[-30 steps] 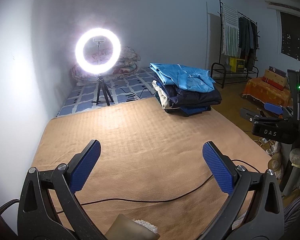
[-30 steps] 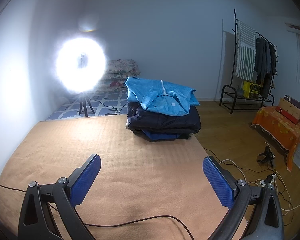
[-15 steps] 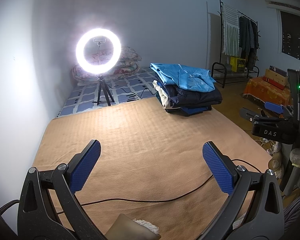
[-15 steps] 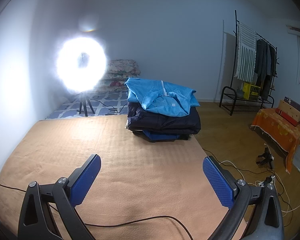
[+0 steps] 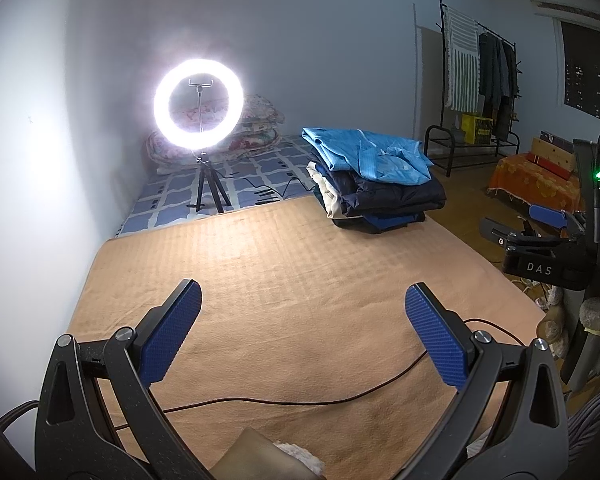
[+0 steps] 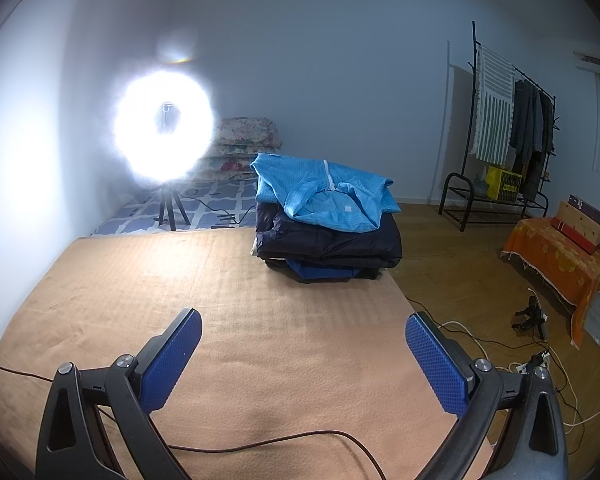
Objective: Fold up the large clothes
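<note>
While both our claws, left claw and right claw, gape wide and empty, the light-blue zipped jacket topping the folded stack lies well ahead, nearer the right

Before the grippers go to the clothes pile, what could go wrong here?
1. A thin cable lies across the orange blanket just ahead of both open grippers; the fingers might snag it.
2. The light blue garment sits loosely atop the stack, near the blanket's edge; a pull may topple the stack toward the floor.

Bare blanket before clothes stack
</note>
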`<state>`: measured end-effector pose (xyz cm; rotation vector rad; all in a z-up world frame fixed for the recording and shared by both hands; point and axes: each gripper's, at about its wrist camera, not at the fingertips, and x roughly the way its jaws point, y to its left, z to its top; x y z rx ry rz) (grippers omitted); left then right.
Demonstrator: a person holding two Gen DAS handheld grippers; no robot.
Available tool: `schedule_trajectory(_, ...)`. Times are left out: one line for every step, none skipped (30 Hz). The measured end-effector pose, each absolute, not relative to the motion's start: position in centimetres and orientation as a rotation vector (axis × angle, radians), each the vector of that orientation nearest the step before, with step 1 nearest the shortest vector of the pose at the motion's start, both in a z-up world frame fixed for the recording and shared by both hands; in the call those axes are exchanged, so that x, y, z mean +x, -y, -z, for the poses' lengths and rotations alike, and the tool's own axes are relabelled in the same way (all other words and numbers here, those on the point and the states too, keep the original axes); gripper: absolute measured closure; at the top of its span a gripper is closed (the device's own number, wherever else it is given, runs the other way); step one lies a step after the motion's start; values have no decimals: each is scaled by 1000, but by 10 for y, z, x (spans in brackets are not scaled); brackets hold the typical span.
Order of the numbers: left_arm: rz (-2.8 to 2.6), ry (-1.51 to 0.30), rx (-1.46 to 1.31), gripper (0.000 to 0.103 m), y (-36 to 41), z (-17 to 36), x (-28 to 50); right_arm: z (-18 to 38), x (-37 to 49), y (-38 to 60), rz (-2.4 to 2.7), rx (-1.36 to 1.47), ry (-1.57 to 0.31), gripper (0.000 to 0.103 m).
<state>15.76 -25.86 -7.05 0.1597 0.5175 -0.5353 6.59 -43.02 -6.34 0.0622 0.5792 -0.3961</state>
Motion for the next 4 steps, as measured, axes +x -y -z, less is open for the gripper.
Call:
schedule_trajectory(535, -514, 159, 0, 258, 71, 157, 63, 66, 430, 396, 61, -581, 0)
schedule_trajectory(531, -509, 158, 0, 257, 70, 158, 64, 66, 430, 396, 61, -581, 0)
schedule_trajectory(527, -507, 157, 0, 257, 70, 157, 64, 66, 430, 395, 60, -582, 0)
schedule_trajectory(522, -506, 155, 0, 257, 70, 156, 64, 67, 430, 394, 59, -582, 0)
